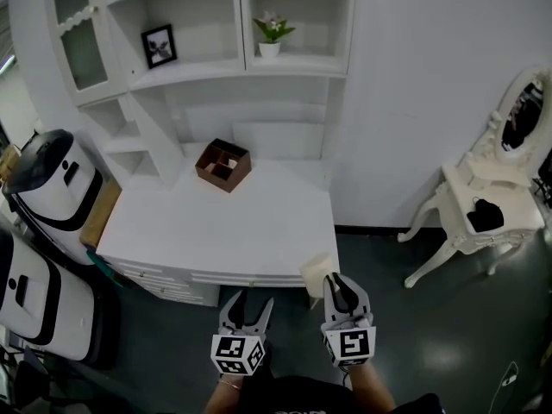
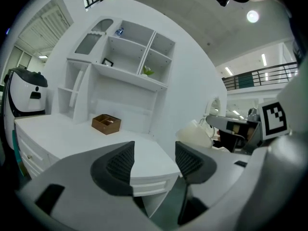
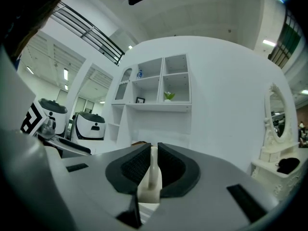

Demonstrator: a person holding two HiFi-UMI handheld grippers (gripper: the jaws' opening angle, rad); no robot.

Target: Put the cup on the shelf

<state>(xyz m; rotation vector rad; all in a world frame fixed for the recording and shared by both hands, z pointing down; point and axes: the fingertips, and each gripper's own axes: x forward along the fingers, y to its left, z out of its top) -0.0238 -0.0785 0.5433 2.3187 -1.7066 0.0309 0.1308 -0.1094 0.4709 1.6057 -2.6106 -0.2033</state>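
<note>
A cream cup [image 1: 317, 271] hangs just off the desk's front right corner. My right gripper [image 1: 337, 288] is shut on it, and in the right gripper view the two dark pads pinch the cup's thin wall [image 3: 153, 174]. The left gripper view shows the same cup [image 2: 195, 134] to its right. My left gripper [image 1: 247, 305] is held low in front of the desk, open, with nothing between its pads [image 2: 120, 165]. The white shelf unit [image 1: 285, 64] rises at the back of the desk [image 1: 216, 222].
A brown divided box [image 1: 222, 164] sits at the back of the desk. A small potted plant [image 1: 271, 34] and a framed picture [image 1: 159, 45] stand in the shelf compartments. A white dressing table with mirror [image 1: 492, 214] stands right; white machines [image 1: 52, 179] stand left.
</note>
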